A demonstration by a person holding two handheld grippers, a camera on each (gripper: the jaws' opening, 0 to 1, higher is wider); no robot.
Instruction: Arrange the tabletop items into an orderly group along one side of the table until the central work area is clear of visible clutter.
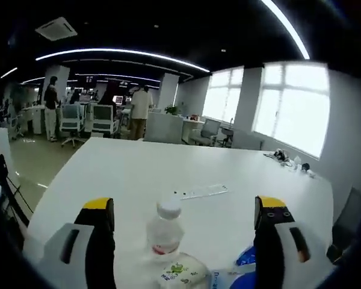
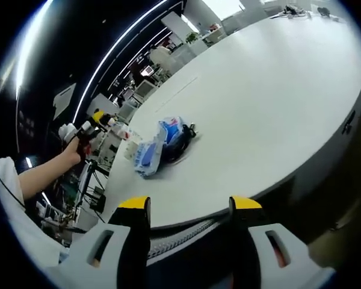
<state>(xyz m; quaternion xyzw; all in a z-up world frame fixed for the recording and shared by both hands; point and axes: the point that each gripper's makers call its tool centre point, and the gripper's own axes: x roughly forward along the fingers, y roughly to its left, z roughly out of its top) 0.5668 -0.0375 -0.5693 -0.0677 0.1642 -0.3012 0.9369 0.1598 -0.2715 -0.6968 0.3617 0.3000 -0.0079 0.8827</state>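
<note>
- Left gripper view had the left gripper hovering low over the white table, jaws spread wide, gripping nothing.
- Between them stood a small clear bottle, a wipes pack just in front, a blue packet beside.
- Right gripper view: the right gripper hung off the table edge, jaws apart and empty.
- Blue packets clustered near that edge, close to the person's hand.
</note>
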